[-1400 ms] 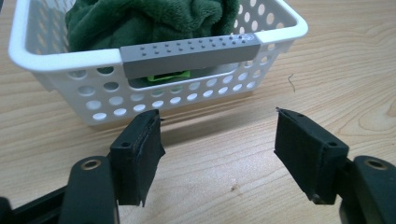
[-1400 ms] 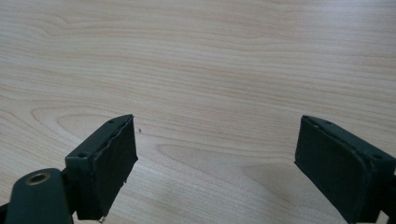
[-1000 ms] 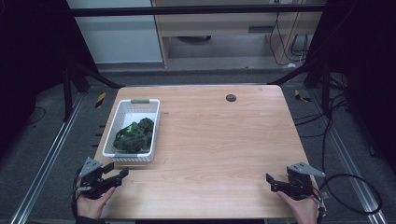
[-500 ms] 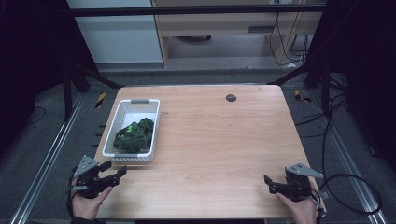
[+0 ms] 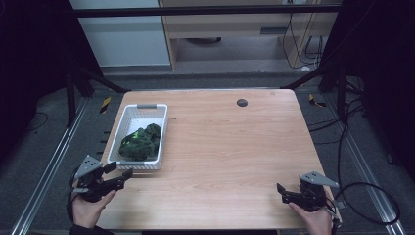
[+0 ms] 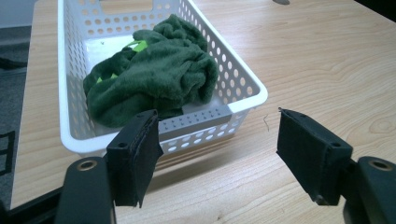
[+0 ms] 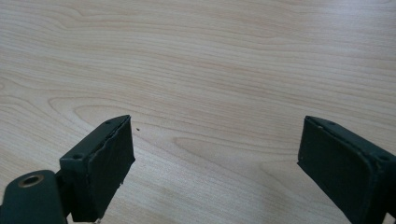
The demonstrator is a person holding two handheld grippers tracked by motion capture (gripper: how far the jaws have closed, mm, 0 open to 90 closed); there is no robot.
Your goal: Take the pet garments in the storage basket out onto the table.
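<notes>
A white perforated basket (image 5: 137, 106) stands on the left part of the wooden table (image 5: 235, 147). A crumpled dark green cloth (image 5: 139, 142) with a bright green patch lies inside it. My left gripper (image 5: 119, 171) is held at the table's front left corner, open and holding nothing, just short of the basket's near end. In the left gripper view its jaws (image 6: 215, 126) stand wide apart in front of the basket (image 6: 252, 88) and the cloth (image 6: 154, 74). My right gripper (image 5: 282, 193) is open over the front right corner, with bare wood between its jaws (image 7: 215, 135).
A small dark round disc (image 5: 242, 102) lies near the table's far edge. Metal rails (image 5: 58, 156) run along the floor on both sides, and a cable (image 5: 372, 196) trails from the right gripper. Cabinets stand beyond the table.
My left gripper has drifted slightly left and a little forward toward the basket. The right gripper has barely moved. Both stay open.
</notes>
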